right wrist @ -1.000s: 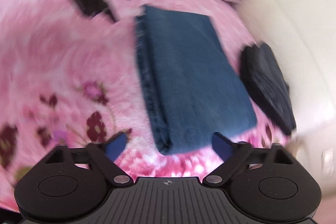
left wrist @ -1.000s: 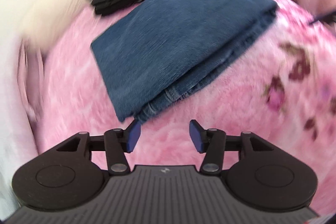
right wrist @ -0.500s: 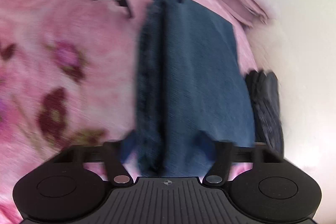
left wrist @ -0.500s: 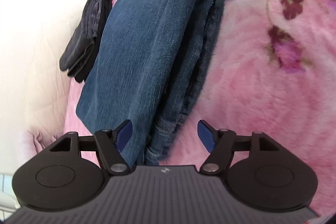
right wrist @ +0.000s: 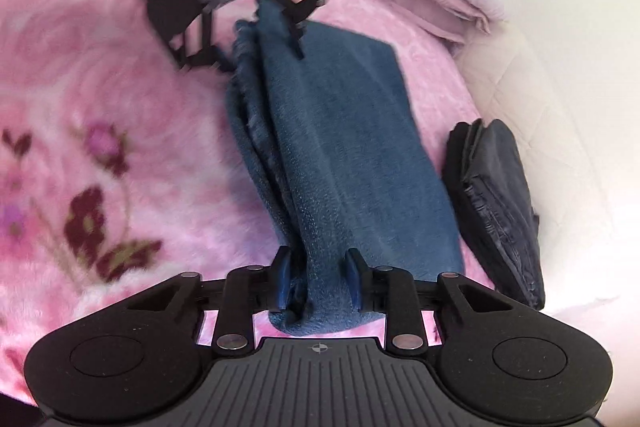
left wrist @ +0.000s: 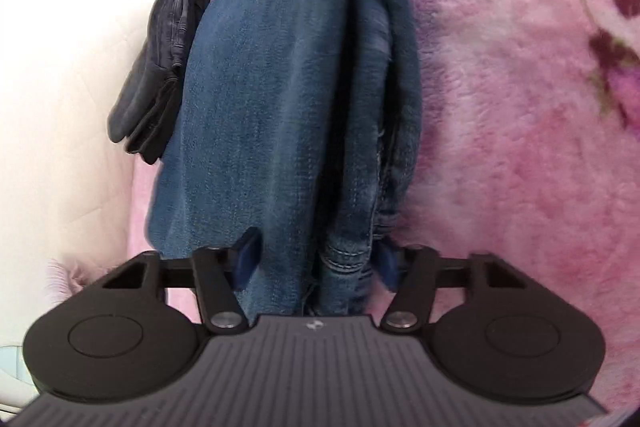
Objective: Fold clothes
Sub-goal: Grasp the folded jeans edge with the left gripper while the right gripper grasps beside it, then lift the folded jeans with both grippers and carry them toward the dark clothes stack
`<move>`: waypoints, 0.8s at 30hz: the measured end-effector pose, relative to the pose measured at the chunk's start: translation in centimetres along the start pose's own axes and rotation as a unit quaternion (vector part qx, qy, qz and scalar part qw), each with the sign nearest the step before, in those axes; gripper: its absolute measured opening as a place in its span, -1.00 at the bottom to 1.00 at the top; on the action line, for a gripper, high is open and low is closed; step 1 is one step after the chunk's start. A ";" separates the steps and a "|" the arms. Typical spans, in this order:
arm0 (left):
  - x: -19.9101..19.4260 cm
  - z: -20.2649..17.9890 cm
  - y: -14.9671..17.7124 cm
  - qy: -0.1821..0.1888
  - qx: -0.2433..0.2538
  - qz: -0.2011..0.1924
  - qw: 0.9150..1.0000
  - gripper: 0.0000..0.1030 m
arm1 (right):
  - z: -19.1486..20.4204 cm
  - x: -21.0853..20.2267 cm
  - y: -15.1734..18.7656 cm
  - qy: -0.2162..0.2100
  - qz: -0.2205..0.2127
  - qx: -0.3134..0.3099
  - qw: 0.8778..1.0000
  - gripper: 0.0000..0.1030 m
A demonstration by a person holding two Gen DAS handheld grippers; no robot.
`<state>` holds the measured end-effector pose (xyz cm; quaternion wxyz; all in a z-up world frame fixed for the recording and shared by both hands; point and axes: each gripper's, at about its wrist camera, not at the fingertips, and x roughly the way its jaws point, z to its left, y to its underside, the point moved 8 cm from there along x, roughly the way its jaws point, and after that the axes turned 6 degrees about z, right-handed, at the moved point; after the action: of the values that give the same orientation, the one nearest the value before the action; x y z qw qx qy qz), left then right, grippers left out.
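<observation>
Two tools | left tool [left wrist: 316, 263], right tool [right wrist: 318, 281] clamp folded jeans [right wrist: 340, 155]

The folded jeans [left wrist: 280, 99] are blue denim, matt, faintly napped, with stitched hems; the blanket [left wrist: 520, 147] is plush pink fleece, fuzzy; the dark garment [right wrist: 496, 203] is matt black denim; the left gripper [left wrist: 316, 263] is matt black plastic, ribbed, with shiny metal pivots.
</observation>
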<state>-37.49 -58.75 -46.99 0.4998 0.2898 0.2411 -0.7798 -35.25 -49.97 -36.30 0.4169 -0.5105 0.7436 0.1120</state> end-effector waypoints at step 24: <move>-1.9 0.9 -0.8 0.022 -0.006 0.031 0.999 -0.29 | -3.1 3.1 -1.6 0.035 -0.011 -0.040 0.999 -0.34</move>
<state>-37.82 -57.82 -44.93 0.5201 0.3111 0.2480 -0.7558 -35.81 -54.61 -36.24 0.3710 -0.5382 0.7474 0.1188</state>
